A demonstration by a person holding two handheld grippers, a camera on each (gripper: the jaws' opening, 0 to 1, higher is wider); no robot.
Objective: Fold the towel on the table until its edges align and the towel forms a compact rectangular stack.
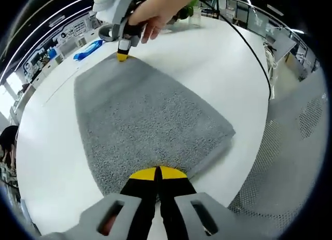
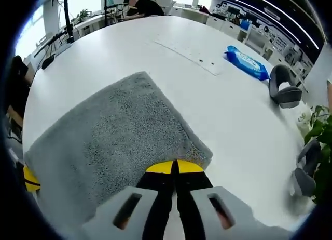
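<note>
Towel [image 1: 150,120]: grey, nubby terry, folded rectangular slab.

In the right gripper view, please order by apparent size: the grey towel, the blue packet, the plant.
1. towel, clearly largest.
2. and 3. blue packet and plant: unsure, the plant is cut by the edge.

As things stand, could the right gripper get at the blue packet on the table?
Probably yes, once it lets go: the right gripper is shut on the grey towel's corner, and bare white table lies between it and the blue packet.
</note>
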